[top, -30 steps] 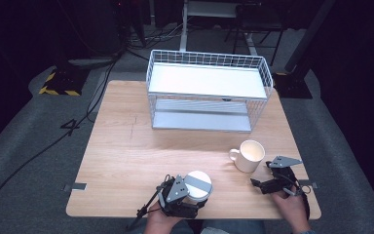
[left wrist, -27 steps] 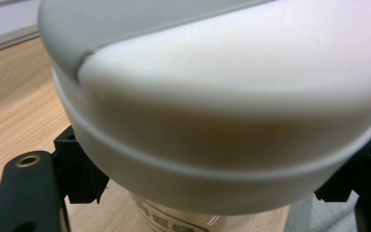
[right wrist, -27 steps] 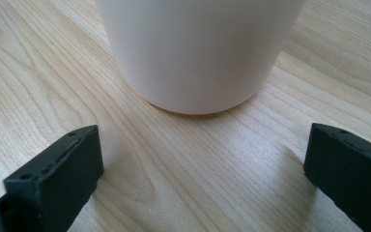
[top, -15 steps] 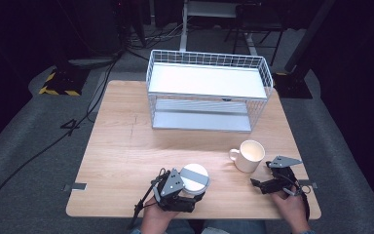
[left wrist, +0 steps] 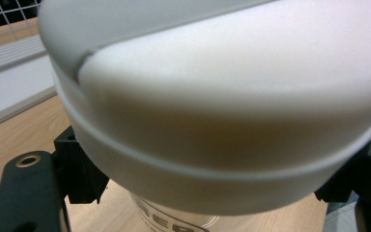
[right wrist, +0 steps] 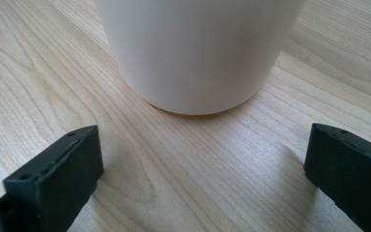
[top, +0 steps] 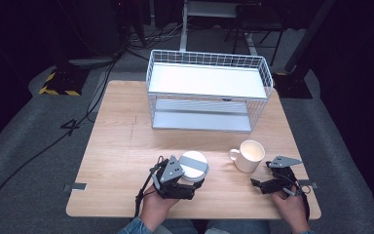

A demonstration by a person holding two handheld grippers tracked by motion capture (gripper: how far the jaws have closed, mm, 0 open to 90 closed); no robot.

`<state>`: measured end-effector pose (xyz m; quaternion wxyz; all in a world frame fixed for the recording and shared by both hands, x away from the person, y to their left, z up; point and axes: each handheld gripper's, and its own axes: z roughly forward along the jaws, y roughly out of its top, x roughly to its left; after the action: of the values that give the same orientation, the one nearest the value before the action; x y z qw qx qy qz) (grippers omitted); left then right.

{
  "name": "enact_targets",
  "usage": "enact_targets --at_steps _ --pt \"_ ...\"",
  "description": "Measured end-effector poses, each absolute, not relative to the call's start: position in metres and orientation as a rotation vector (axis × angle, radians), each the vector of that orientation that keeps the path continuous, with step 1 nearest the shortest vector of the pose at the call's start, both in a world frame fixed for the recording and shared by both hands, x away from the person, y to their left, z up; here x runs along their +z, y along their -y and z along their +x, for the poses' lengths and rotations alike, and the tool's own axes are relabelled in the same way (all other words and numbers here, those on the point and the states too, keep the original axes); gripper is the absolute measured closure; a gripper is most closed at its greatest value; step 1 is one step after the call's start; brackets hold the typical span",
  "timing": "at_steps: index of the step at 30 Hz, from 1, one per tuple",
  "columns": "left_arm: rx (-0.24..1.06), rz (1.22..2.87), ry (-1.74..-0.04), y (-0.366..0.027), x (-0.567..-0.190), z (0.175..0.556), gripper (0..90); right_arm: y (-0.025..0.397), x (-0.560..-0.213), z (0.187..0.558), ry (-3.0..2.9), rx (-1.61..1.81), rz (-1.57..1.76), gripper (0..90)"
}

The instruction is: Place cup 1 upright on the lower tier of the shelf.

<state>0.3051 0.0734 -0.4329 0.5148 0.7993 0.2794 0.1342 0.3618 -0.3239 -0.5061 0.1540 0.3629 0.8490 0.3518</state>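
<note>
A white paper cup with a white lid [top: 194, 165] is near the table's front edge, and my left gripper [top: 177, 181] is shut on it from the person's side. In the left gripper view the lid [left wrist: 222, 96] looms very close, with the black jaws pressed against the cup's two sides. A cream mug [top: 250, 155] stands on the table to the right, handle pointing left. My right gripper [top: 264, 185] rests open just in front of it, tips low over the wood. In the right gripper view the mug's base [right wrist: 198, 53] stands ahead of the wide-apart jaws, untouched.
A white wire basket rack [top: 207, 90] with two shelves stands at the back of the wooden table [top: 121, 146]. Bare wood lies between it and the cup and mug. A black cable trails off the table's front left.
My left gripper has carried the lidded cup a little away from the person. The right gripper and the mug have stayed put.
</note>
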Motion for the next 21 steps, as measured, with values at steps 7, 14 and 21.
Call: enact_targets --at_steps 7,14,21 --pt "0.362 1.904 -0.682 -0.075 -0.421 0.322 18.8 0.324 -0.506 0.362 -2.433 1.008 1.041 0.1" --pt "0.366 1.865 -0.701 -0.076 -0.413 0.338 18.8 0.324 -0.506 0.362 -2.431 1.008 1.044 0.1" --pt "0.460 1.808 -0.729 -0.073 -0.412 0.358 18.7 0.324 -0.506 0.362 -2.430 1.008 1.044 0.1"
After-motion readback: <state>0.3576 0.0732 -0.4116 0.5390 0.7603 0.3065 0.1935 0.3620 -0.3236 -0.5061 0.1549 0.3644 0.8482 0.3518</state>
